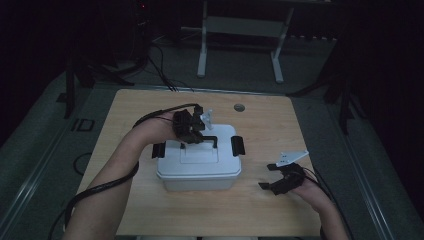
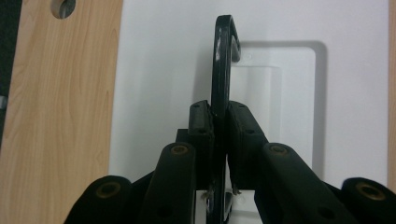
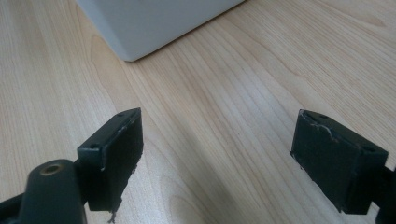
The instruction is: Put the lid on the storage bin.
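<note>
Two grippers are at work, one idle. Nearest, at the right, the right gripper (image 1: 270,176) rests on the table (image 1: 280,120) with its jaws spread wide and nothing between them, just beside the box's near right corner. In the middle stands the white box (image 1: 199,170), lid on, black latches (image 1: 237,145) at both ends. The left gripper (image 1: 192,136) is clamped narrow on the black handle (image 2: 223,60), which stands upright from the lid. Any lift should be straight up and slow, I judge, so the thin handle doesn't slip from the pads. Beyond, a round hole (image 1: 239,107) in the table; nothing blocks the lift.
</note>
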